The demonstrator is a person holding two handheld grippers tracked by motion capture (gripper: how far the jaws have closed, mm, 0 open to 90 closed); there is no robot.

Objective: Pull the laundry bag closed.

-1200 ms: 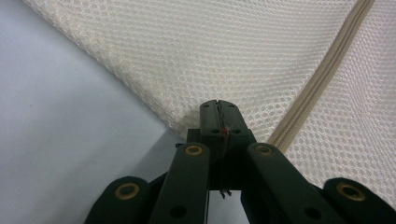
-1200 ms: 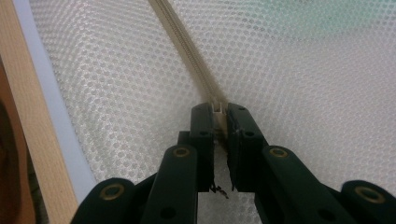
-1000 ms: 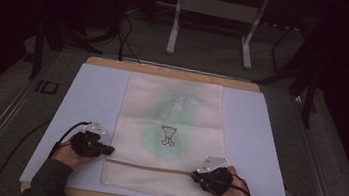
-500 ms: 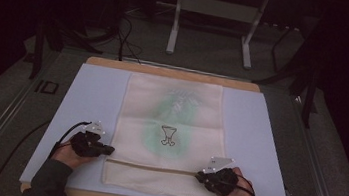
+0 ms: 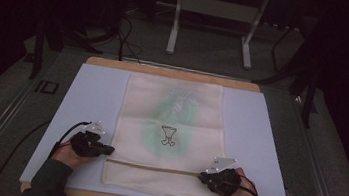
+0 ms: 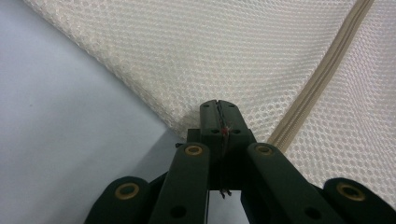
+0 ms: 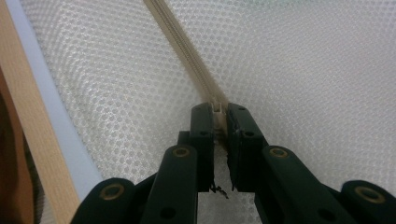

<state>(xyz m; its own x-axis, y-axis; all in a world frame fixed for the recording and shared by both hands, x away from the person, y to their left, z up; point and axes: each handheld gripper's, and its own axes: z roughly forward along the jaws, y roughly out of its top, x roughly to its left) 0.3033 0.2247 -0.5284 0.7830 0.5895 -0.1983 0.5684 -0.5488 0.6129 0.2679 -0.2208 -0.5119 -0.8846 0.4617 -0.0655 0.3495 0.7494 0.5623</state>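
A cream mesh bag (image 5: 174, 103) lies flat on the pale blue mat (image 5: 92, 93), with a green item and a black cup-shaped print (image 5: 168, 135) showing through it. A beige zipper (image 5: 154, 167) runs across its near end. My left gripper (image 5: 110, 150) is shut on the bag's left edge beside the zipper's end; in the left gripper view the jaws (image 6: 218, 105) pinch the mesh (image 6: 233, 51) next to the zipper (image 6: 317, 79). My right gripper (image 5: 201, 176) is shut on the zipper pull (image 7: 217, 108) at the right end of the zipper (image 7: 182, 46).
The mat lies on a wooden board (image 5: 173, 72) whose near edge (image 7: 28, 140) runs close to my right gripper. Beyond the table are a dark floor, cables (image 5: 124, 36) and a grey metal stand (image 5: 213, 12). Bare mat flanks the bag on both sides.
My right gripper has crept slightly to the right along the zipper line. The left gripper and the bag have stayed put.
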